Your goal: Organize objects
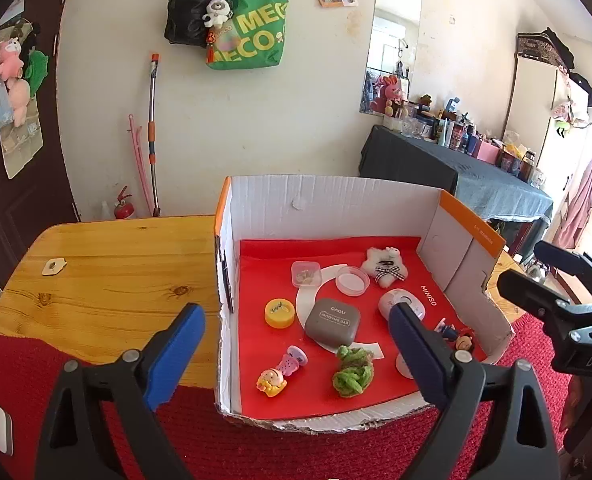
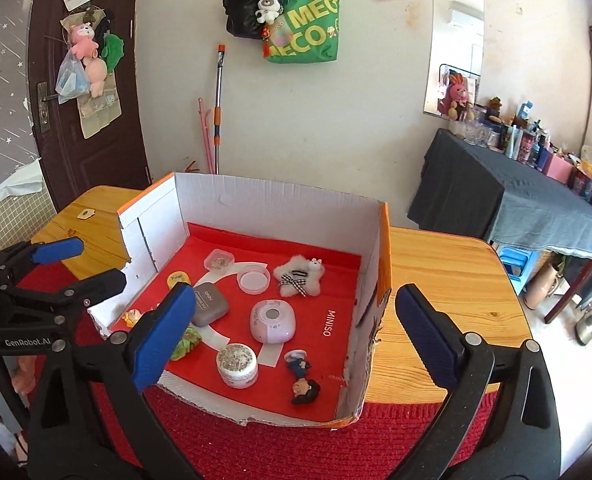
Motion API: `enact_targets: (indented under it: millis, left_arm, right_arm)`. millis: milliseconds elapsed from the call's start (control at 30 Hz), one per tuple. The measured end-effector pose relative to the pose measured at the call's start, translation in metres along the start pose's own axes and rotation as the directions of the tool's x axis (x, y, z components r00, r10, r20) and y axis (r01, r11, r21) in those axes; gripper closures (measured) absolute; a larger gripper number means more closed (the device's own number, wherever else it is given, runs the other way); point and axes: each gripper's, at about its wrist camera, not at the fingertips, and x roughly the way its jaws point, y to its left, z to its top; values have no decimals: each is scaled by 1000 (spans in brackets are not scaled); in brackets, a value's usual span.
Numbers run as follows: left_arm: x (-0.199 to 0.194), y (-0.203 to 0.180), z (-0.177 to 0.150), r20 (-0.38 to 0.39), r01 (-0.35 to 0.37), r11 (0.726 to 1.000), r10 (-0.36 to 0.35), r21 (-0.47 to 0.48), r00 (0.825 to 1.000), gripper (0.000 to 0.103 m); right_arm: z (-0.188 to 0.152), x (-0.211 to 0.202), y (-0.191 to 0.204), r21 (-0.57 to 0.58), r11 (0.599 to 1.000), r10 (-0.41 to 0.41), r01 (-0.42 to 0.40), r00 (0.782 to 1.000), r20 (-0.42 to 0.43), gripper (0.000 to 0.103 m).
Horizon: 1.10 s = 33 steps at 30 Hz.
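A white cardboard box (image 1: 316, 208) with a red lining stands on the wooden table (image 1: 116, 264). Inside lie a grey eye-shadow case (image 1: 332, 322), a yellow lid (image 1: 280, 313), a white plush star (image 1: 384, 266), a green scrunchie (image 1: 352, 372), a pink-and-white device (image 2: 272, 320), a glitter-topped jar (image 2: 238, 364) and small figurines (image 2: 302, 376). My left gripper (image 1: 296, 316) hovers open at the box's front left, nothing between its blue pads. My right gripper (image 2: 296, 296) is open at the front right corner, also empty. Each gripper shows in the other's view, the left gripper (image 2: 96, 264) and the right gripper (image 1: 536, 272).
A red knitted mat (image 2: 276, 448) covers the table's near edge under the box. A small tag (image 1: 54, 267) lies on the bare wood at the left. Behind stand a wall with hanging bags (image 1: 248, 28) and a dark-draped side table (image 2: 516, 200) crowded with bottles.
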Motion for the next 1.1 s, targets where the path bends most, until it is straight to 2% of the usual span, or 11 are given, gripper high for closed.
enact_targets:
  millis: [33, 133, 300, 533, 633, 833, 1100]
  left_arm:
    - [1, 1, -3, 6, -1, 1000, 1, -7, 1000, 0]
    - [3, 1, -11, 27, -13, 1000, 13, -13, 1000, 0]
    - [14, -2, -24, 19, -27, 1000, 27, 3, 999, 0]
    - [22, -9, -36, 51, -82, 996, 80, 46, 995, 0]
    - [24, -9, -39, 60, -84, 995, 81, 51, 995, 0]
    - [32, -4, -43, 25, -88, 996, 87, 24, 996, 0]
    - [37, 3, -44, 1, -92, 996, 92, -14, 996, 0]
  right_arm:
    - [-4, 3, -1, 10, 1000, 1, -1, 1000, -1, 0]
    - [-15, 16, -6, 56, 998, 9, -8, 1000, -17, 0]
    - [-32, 33, -14, 109, 994, 20, -16, 999, -33, 0]
    - [-41, 40, -11, 82, 996, -27, 29, 999, -26, 0]
    - [-45, 43, -10, 71, 996, -54, 56, 998, -29, 0]
    - [-53, 49, -11, 67, 995, -70, 73, 997, -38, 0]
    - [-56, 52, -23, 124, 990, -63, 70, 996, -60, 0]
